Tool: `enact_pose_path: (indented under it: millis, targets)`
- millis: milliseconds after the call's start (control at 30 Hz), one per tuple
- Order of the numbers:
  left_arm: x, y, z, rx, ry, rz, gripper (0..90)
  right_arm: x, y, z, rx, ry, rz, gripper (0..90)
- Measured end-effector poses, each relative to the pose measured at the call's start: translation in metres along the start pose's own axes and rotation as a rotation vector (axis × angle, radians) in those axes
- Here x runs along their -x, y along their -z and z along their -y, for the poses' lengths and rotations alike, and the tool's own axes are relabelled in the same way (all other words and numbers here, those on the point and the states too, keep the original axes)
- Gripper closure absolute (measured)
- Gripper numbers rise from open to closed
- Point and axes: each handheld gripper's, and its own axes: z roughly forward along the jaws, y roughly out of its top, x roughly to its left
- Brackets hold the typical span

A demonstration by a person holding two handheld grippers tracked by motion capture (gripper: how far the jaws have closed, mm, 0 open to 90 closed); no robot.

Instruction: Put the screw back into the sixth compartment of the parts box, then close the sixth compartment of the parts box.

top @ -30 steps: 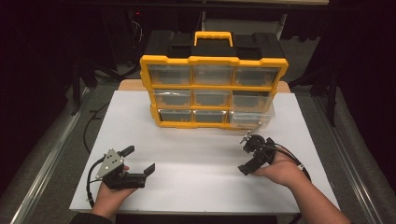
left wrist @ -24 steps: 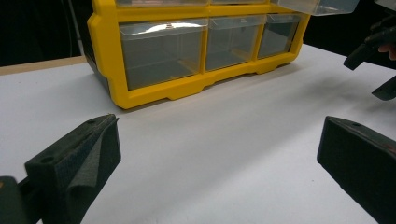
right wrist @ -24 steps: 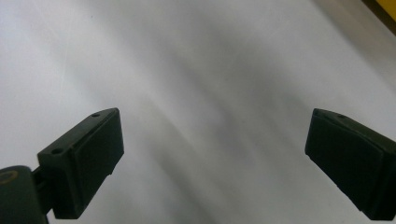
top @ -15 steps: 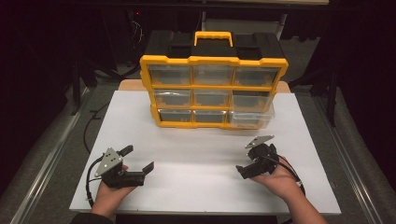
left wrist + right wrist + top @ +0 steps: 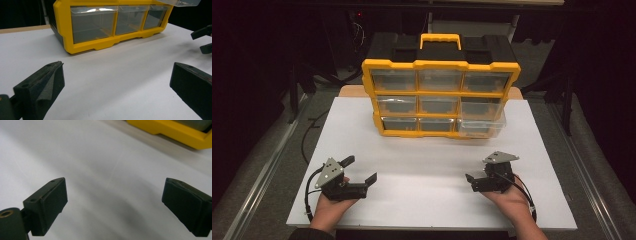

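Observation:
A yellow and black drawer organizer (image 5: 439,95) with clear drawers stands at the back of the white table top (image 5: 432,200). Its bottom right drawer (image 5: 482,126) sticks out a little. In the left gripper view the organizer (image 5: 105,25) is ahead, and that drawer (image 5: 181,2) juts out at the top right. My left gripper (image 5: 359,170) rests near the front left, open and empty, pointing right and forward. My right gripper (image 5: 477,175) sits near the front right, open and empty, pointing left. The right gripper view (image 5: 117,205) has bare white surface between the jaws and the organizer's yellow base (image 5: 175,131) beyond.
A black handle-topped case back (image 5: 439,47) rises behind the organizer's yellow handle. Dark floor and metal rails (image 5: 262,170) flank the table. The right gripper's jaws (image 5: 203,40) show at the right edge of the left gripper view.
My right gripper has drawn back from near the organizer toward the table's front edge and turned to point left. The left gripper has barely moved.

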Motion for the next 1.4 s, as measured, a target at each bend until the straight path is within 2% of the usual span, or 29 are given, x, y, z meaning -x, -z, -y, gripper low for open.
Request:
enact_pose_path:
  millis: [67, 267, 333, 600, 833, 933, 1067, 1300, 1400]
  targets:
    - [0.0, 0.0, 0.0, -0.001, -0.003, 0.001, 0.1, 0.002, 0.003, 0.002, 0.028, -0.022, -0.009, 8.6]
    - [0.001, 0.0, -0.001, -0.002, -0.007, 0.0, 0.1, 0.003, 0.006, 0.007, 0.086, -0.01, -0.008, 12.4]
    - [0.001, 0.0, -0.001, -0.001, -0.006, -0.002, 0.1, 0.001, 0.007, 0.008, 0.103, -0.026, -0.012, 15.2]
    - [-0.003, 0.0, 0.0, -0.007, -0.004, -0.012, 0.1, -0.001, 0.007, 0.008, 0.14, -0.041, -0.031, 21.6]
    - [-0.004, -0.002, 0.003, -0.01, 0.01, -0.011, 0.1, -0.008, 0.009, 0.008, 0.188, -0.047, -0.031, 35.5]
    - [-0.004, -0.002, 0.002, -0.008, 0.012, -0.004, 0.1, -0.009, 0.011, 0.007, 0.218, -0.027, -0.019, 41.9]
    - [-0.001, -0.001, 0.0, 0.001, 0.002, 0.007, 0.1, -0.008, 0.017, 0.007, 0.26, -0.067, -0.018, 48.2]
    - [-0.001, -0.003, 0.001, -0.008, -0.004, 0.007, 0.1, -0.009, 0.028, 0.008, 0.367, -0.079, 0.007, 63.0]
    - [-0.001, -0.004, 0.001, -0.009, -0.003, 0.007, 0.1, -0.009, 0.032, 0.008, 0.392, -0.047, 0.02, 68.8]
